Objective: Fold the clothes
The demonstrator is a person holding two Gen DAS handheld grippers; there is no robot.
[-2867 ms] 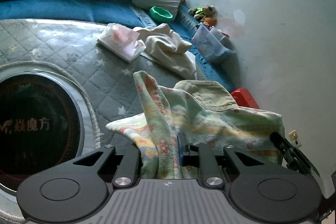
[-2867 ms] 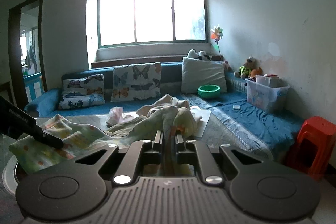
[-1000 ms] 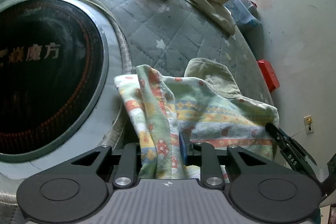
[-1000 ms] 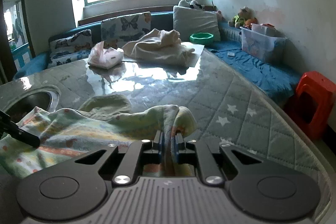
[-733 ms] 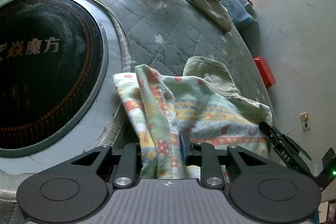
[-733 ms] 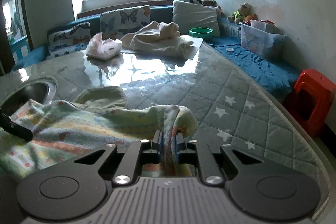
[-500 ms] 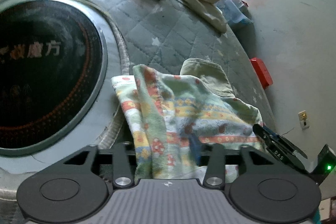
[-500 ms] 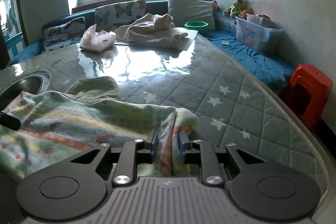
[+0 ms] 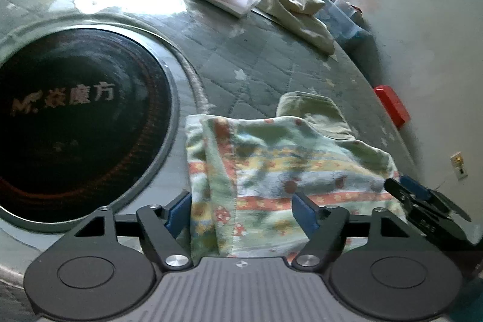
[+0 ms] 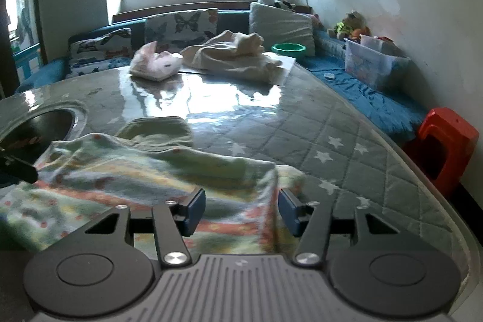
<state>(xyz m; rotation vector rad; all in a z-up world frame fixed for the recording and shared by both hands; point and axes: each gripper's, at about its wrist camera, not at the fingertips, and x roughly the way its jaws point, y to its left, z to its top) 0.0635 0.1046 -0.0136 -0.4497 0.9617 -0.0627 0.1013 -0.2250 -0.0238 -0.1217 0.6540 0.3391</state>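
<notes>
While both sets of jaws are opening, the patterned cloth lies folded on the quilted table, low in the centre of each frame. The left gripper stands wide, its blue pads on either side of the cloth's near edge, not pressing it. The right gripper is also spread, a fold of cloth between its pads but loose. 1 beige garment and a pink tissue pack sit at the table's far end.
</notes>
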